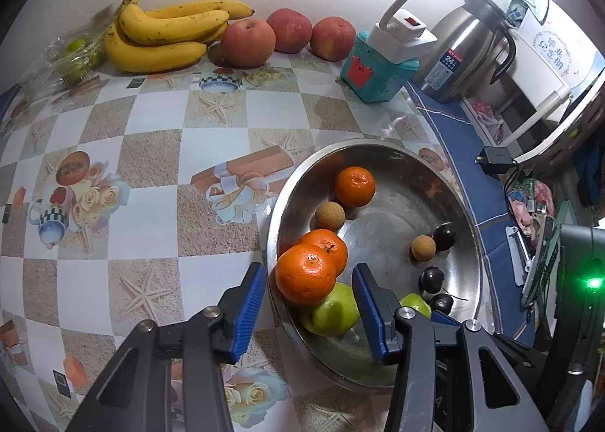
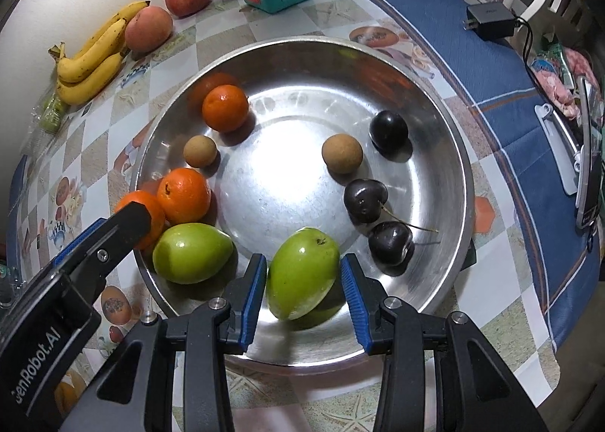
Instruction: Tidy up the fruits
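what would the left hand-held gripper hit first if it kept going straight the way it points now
Most likely the nearest orange: it sits right between the left hand-held gripper fingers, at the near rim of the steel bowl. A green fruit lies just under it. Depth is hard to judge here.

fruit in bowl, bananas behind

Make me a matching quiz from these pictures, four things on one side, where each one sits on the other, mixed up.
Things:
1. bananas
2. charger
3. cherries
4. green fruit

Places:
A. between the right tool's fingers
B. on the blue cloth
C. by the wall, next to the apples
D. right side of the metal bowl

Pairs: 1-C, 2-B, 3-D, 4-A
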Tool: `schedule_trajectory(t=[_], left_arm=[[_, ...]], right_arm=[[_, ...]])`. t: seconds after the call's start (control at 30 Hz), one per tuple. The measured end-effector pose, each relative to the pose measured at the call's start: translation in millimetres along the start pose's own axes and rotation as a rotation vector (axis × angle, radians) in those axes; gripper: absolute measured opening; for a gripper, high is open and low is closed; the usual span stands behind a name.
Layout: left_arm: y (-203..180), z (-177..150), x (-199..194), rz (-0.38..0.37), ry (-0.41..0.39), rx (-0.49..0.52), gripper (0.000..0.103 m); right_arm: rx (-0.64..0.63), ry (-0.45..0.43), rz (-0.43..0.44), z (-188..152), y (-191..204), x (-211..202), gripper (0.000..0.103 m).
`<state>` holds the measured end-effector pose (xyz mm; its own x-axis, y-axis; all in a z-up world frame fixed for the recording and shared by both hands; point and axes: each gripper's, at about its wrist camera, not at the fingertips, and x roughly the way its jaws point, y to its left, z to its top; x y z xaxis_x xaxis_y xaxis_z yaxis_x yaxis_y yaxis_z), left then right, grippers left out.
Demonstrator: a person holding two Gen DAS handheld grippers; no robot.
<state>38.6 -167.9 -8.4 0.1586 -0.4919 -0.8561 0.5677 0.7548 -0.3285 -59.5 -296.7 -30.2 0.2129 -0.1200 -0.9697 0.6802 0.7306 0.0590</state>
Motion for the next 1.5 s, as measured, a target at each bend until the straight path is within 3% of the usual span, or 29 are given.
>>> schedule_trajectory(t=[0.3,0.5,0.57,0.7,0.77,0.83,1.0,1.13,1.5], left_arm=[[13.1,-1.8,-18.3,-0.035,-0.032,-0.039,0.065],[25.9,-2.8,-33.6,-0.018,-0.071,-0.068,0.075],[32.2,-4.7,-37.1,0.008,-0.088,-0.075,0.079],[46.8,-10.2,-35.8,0.094,-0.080,-0.109,0.089],[53.6,-13.9,-33.8,0.165,-0.075,-0.115,0.097],[59.4,-18.1,-32.9,0.226,-0.073,-0.115,0.102],[73.3,-26.3,-32.4,0.336,-0.065,-0.118,0.103],[78.7,-34.2,-26.8,0.414,-0.036,-0.118,0.103],[73.1,-58.6,-26.2,0.619,0.014,-0.045,0.103]], right_arm=[[-0.007,0.002,0.006,1.9,5.1,1.7,0.046],[-0.010,-0.025,0.018,2.0,5.9,-4.9,0.056],[-0.015,-0.035,0.021,0.9,5.6,-8.0,0.065],[-0.017,-0.054,0.036,-1.3,4.4,-13.0,0.067],[-0.016,-0.060,0.039,-2.5,3.2,-14.2,0.077],[-0.022,-0.067,0.044,-4.2,3.1,-15.5,0.079],[-0.043,-0.079,0.064,-10.2,5.1,-19.1,0.080],[-0.058,-0.095,0.069,-15.0,7.1,-21.1,0.098],[-0.100,-0.126,0.083,-32.0,11.6,-30.8,0.099]])
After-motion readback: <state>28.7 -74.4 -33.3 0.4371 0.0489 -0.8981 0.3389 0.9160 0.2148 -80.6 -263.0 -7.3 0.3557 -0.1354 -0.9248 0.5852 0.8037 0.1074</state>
